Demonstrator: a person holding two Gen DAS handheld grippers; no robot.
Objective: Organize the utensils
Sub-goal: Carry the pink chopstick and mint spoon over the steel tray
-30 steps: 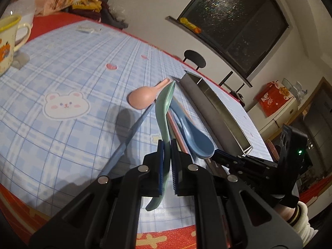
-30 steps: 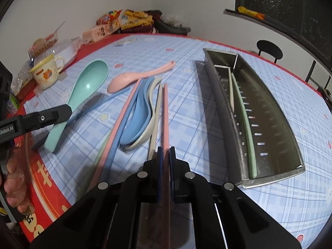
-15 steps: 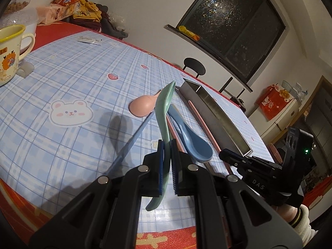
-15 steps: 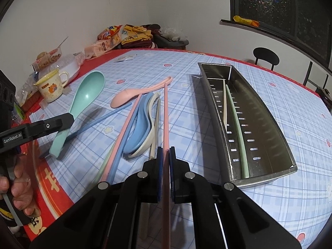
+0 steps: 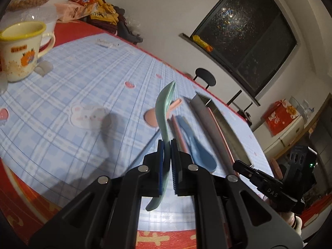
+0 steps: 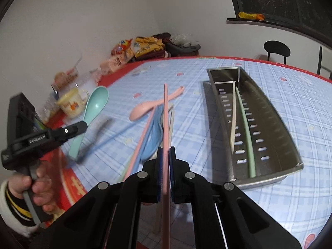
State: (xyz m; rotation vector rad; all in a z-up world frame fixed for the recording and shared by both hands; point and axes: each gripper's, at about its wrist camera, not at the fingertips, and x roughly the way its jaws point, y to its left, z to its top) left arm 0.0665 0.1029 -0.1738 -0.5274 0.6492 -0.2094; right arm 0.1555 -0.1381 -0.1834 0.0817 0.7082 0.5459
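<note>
My left gripper (image 5: 167, 151) is shut on the handle of a mint-green spoon (image 5: 164, 108), which hangs above the table with its bowl pointing away. My right gripper (image 6: 165, 155) is shut on a pink chopstick (image 6: 166, 114) that sticks forward over the utensil pile. From the right wrist view, the green spoon (image 6: 95, 105) is held up at the left in the left gripper (image 6: 81, 127). A pink spoon (image 6: 145, 106), a blue spoon (image 6: 153, 137) and more chopsticks lie on the checked cloth. The steel tray (image 6: 269, 180) at the right holds a cream chopstick (image 6: 234, 120) and a green chopstick (image 6: 247, 132).
A yellow-rimmed mug (image 5: 20, 49) and plastic tubs stand at the table's left side. Snack packets (image 6: 141, 45) are piled at the far edge by the wall. A black chair (image 6: 277, 49) stands behind the table. A hand grips the left tool's handle.
Both grippers have risen a little and tilted, lifting the green spoon and the pink chopstick higher off the cloth. The utensils on the table and the tray have not moved.
</note>
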